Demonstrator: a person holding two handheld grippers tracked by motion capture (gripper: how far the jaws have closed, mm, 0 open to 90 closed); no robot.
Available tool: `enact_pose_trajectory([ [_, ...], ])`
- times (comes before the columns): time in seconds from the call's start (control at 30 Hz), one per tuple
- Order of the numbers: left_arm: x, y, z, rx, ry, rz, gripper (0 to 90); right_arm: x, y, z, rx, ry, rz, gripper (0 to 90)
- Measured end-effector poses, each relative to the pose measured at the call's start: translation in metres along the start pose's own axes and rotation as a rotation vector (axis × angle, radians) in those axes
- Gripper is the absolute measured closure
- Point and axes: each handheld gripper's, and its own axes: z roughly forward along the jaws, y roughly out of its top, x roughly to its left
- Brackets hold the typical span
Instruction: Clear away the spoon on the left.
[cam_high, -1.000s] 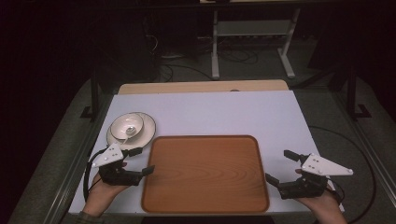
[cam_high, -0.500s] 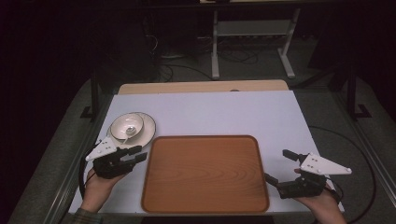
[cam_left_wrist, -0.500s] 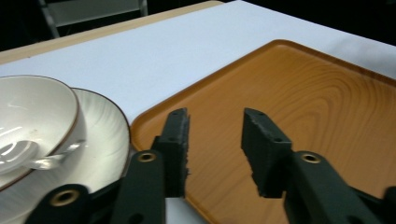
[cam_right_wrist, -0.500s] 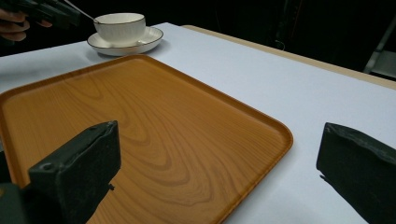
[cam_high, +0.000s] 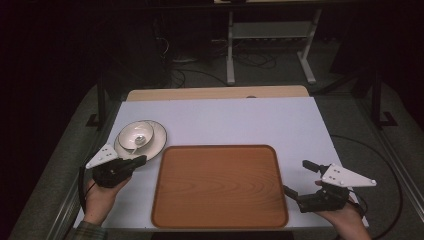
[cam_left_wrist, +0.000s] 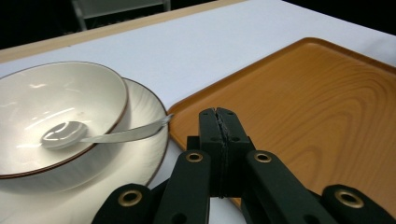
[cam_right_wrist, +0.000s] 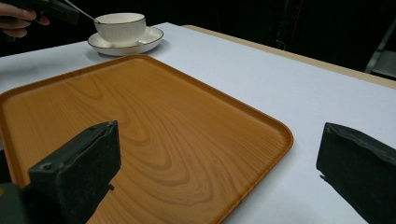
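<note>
**Table stock: tray, bowl set, two grippers**

Wooden tray (cam_high: 220, 186): centre of white table (cam_high: 240, 120), bare. Landmark for all below.

Bowl (cam_high: 135, 135) on saucer (cam_high: 156, 140): just off the tray's far left corner. Spoon (cam_left_wrist: 70, 135) inside bowl, handle over the rim toward the tray.

Left gripper (cam_high: 142, 159): near the tray's left edge, beside the saucer; jaws just closed, pressed flat together, nothing between.

Right gripper (cam_high: 296, 178): at the tray's right near corner; jaws spread wide, nothing gripped.

Bright lit table (cam_high: 225, 120), dark surroundings, soft glare in bowl (cam_left_wrist: 51, 116), near tongs blurred
</note>
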Motion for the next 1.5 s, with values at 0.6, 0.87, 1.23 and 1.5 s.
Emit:
enact_pose_trajectory([
  [0.6, 0.010, -0.002, -0.002, -0.029, 0.064, -0.020, 89.7, 0.001, 0.000, 0.002, 0.005, 0.006, -0.003, 0.0],
  [0.87, 0.014, -0.003, -0.003, -0.026, 0.096, -0.028, 89.7, 0.001, 0.000, 0.002, 0.003, 0.004, -0.003, 0.0],
  [1.23, 0.022, -0.008, -0.009, -0.005, 0.140, -0.046, 89.7, -0.001, 0.000, -0.001, -0.001, -0.002, -0.001, 0.0],
  [1.5, 0.030, -0.013, -0.015, 0.000, 0.167, -0.067, 89.6, 0.000, -0.001, 0.001, 0.012, 0.005, -0.005, 0.0],
])
